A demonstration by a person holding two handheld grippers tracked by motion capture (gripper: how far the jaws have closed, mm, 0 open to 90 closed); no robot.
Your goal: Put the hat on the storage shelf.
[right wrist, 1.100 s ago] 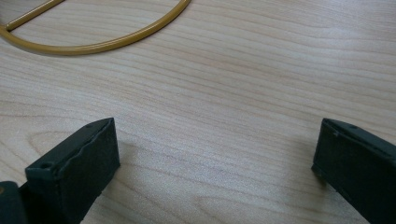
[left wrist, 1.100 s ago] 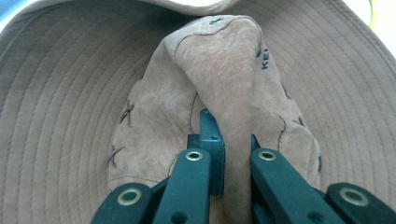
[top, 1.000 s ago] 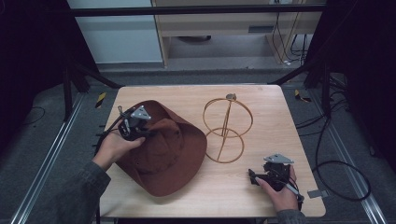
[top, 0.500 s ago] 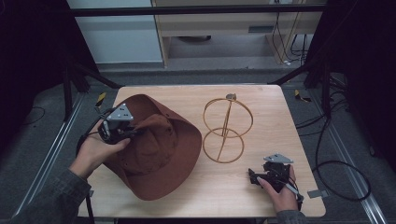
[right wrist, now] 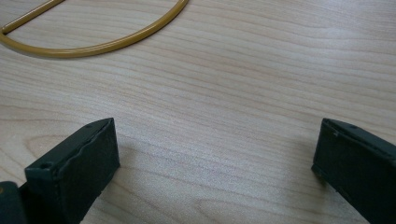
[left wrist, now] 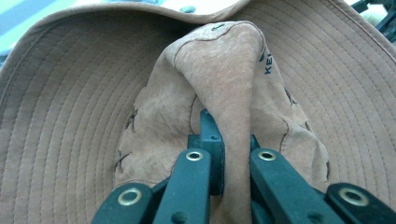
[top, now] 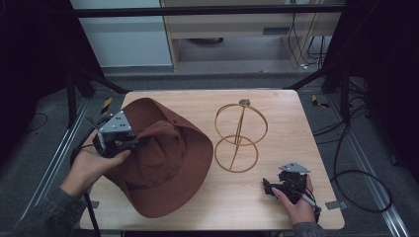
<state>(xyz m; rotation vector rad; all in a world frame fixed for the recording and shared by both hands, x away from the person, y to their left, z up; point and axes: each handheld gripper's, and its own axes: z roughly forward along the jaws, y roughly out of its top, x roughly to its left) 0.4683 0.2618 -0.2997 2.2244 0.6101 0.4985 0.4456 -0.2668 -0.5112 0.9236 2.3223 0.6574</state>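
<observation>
Dragged further left of the stand, the hat rides in the left gripper, jaws pinching its crown. Right gripper rests spread wide, nearer the stand; mounting seems next.

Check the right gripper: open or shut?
Open. In the right gripper view its jaws stand wide apart over the bare table, nothing between them. The right gripper rests near the gold wire stand, apart from it.

Brown wide-brimmed suede hat, crown fold pinched, tilted up over the table's left side
</observation>
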